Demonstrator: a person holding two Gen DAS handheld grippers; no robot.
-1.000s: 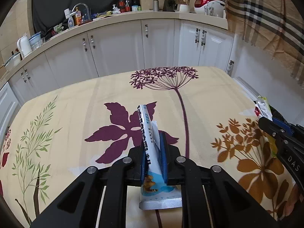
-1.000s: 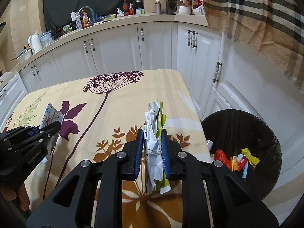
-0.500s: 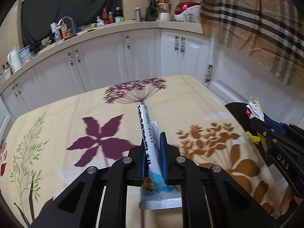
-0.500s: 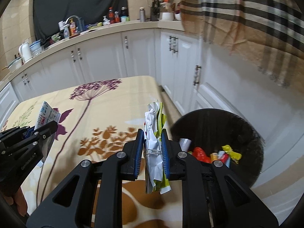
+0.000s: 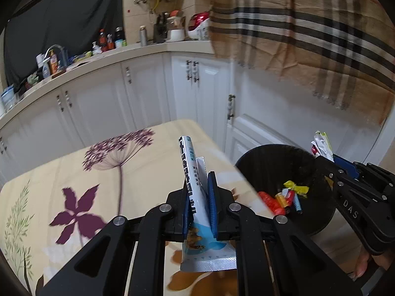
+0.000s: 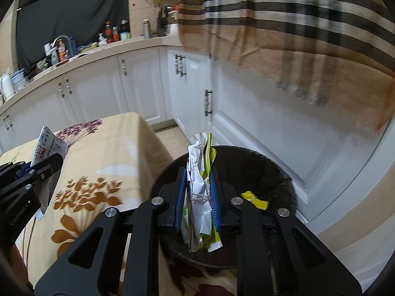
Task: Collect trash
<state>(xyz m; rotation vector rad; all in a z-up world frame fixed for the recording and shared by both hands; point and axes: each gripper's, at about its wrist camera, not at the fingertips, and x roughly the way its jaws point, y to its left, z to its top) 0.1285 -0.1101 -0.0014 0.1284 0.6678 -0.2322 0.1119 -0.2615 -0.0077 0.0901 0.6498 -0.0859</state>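
**Both grippers loaded beside the bin**

Over the floral tablecloth (image 5: 148,162), the left gripper (image 5: 200,197) pinches a white-and-blue packet (image 5: 195,197). Rightward, the right gripper (image 6: 197,194) clamps crumpled wrappers (image 6: 201,172), seemingly above the black trash bin (image 6: 271,170) holding colourful scraps (image 5: 284,197).

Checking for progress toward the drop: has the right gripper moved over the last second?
Yes. The right gripper, shut on the crumpled wrappers, has swung right off the floral tablecloth; the black trash bin now sits directly behind its fingers.

floral tablecloth (image 5: 74,172) | white cabinets (image 5: 145,93) | cluttered countertop (image 6: 81,54) | plaid cloth (image 6: 308,19) hanging right
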